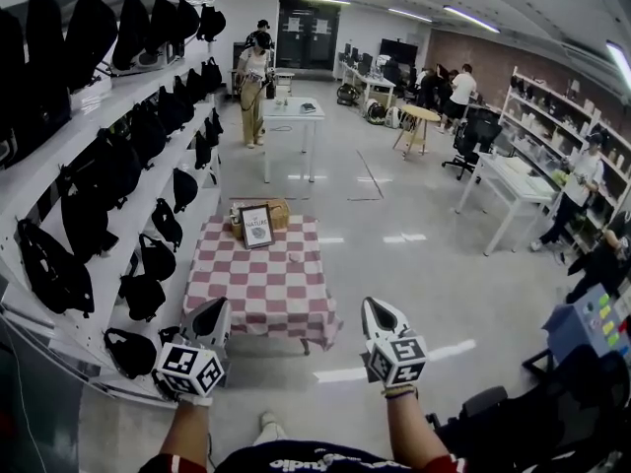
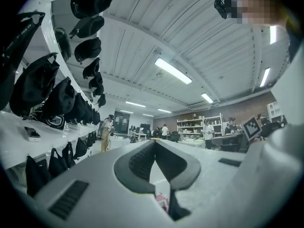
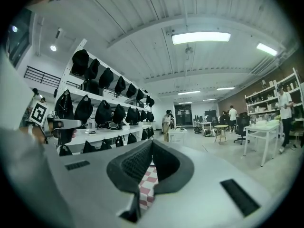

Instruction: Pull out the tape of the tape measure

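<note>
A low table with a red-and-white checked cloth [image 1: 266, 289] stands ahead of me on the floor. On the cloth lies a small pale object [image 1: 294, 257], too small to tell whether it is the tape measure. My left gripper [image 1: 214, 310] is held up at the table's near left corner, its jaws shut with nothing between them. At the near right corner my right gripper [image 1: 375, 309] is also shut and empty. In the left gripper view the left gripper [image 2: 154, 142] points at the room and ceiling. The right gripper [image 3: 152, 141] shows a strip of the checked cloth [image 3: 148, 182] below its tips.
A framed sign [image 1: 256, 226] and a wicker basket [image 1: 275, 211] stand at the table's far end. White shelves with several black bags [image 1: 99, 185] run along the left. A white table [image 1: 292, 116] and people stand farther back, and office chairs [image 1: 552, 382] at right.
</note>
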`<state>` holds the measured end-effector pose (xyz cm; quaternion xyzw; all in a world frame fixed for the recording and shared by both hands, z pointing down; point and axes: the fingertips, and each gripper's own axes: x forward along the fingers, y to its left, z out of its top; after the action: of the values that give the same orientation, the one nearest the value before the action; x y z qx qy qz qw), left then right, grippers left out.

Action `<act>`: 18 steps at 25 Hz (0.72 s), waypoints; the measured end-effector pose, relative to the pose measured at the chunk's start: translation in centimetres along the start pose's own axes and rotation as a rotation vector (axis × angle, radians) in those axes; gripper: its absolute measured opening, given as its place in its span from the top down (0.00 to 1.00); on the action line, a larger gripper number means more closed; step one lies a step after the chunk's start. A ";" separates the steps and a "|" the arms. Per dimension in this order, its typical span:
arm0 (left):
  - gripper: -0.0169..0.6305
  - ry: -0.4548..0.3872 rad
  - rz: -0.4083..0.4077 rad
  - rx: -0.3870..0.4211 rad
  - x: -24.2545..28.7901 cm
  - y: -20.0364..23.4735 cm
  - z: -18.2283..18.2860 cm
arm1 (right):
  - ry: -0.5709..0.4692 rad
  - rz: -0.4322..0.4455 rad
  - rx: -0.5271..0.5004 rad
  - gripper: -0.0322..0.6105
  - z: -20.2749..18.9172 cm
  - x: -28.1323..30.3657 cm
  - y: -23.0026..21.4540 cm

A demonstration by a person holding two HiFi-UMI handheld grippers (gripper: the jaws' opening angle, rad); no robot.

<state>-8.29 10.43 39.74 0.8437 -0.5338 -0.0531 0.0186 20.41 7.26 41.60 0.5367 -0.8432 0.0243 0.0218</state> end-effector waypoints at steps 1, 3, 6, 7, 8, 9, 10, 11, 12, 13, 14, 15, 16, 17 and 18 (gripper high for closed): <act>0.97 -0.001 -0.001 -0.002 0.5 0.3 0.1 | -0.001 0.001 0.000 0.96 0.2 0.7 -0.2; 0.97 -0.004 -0.002 -0.006 1.5 1.0 0.2 | -0.002 0.003 0.000 0.96 0.5 2.0 -0.4; 0.97 -0.007 -0.001 -0.010 2.7 2.2 0.2 | -0.006 0.002 0.005 0.96 0.8 3.9 -0.6; 0.97 -0.008 -0.001 -0.010 3.1 2.7 0.2 | -0.009 0.002 0.007 0.96 1.0 4.5 -0.6; 0.97 -0.008 -0.001 -0.010 3.5 3.1 0.2 | -0.010 0.002 0.008 0.96 1.1 5.1 -0.7; 0.97 -0.008 -0.001 -0.011 4.0 3.6 0.2 | -0.011 0.002 0.007 0.96 1.2 5.8 -0.7; 0.97 -0.008 -0.002 -0.012 4.4 4.1 0.3 | -0.011 0.002 0.005 0.96 1.3 6.4 -0.8; 0.97 -0.008 -0.003 -0.013 4.9 4.6 0.2 | -0.012 0.003 0.003 0.96 1.4 7.1 -0.8; 0.97 -0.007 -0.003 -0.013 5.4 5.1 0.2 | -0.013 0.004 0.001 0.96 1.5 7.8 -0.8; 0.97 -0.008 -0.004 -0.014 5.8 5.6 0.2 | -0.015 0.004 -0.001 0.96 1.6 8.4 -0.8; 0.97 -0.009 -0.005 -0.016 6.3 6.2 0.2 | -0.016 0.003 -0.004 0.96 1.7 9.0 -0.8; 0.97 -0.009 -0.006 -0.018 6.7 6.7 0.1 | -0.015 0.001 -0.007 0.96 1.8 9.5 -0.9; 0.97 -0.009 -0.006 -0.021 7.1 7.2 0.1 | -0.013 -0.001 -0.009 0.96 1.8 10.0 -0.9; 0.97 -0.008 -0.007 -0.024 7.5 7.8 0.0 | -0.011 -0.004 -0.010 0.96 1.8 10.5 -0.9; 0.97 -0.006 -0.009 -0.026 7.9 8.3 -0.1 | -0.008 -0.007 -0.011 0.96 1.9 11.0 -0.9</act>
<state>-12.34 -0.28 40.00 0.8455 -0.5295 -0.0628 0.0278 16.54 -3.23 40.46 0.5394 -0.8416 0.0175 0.0212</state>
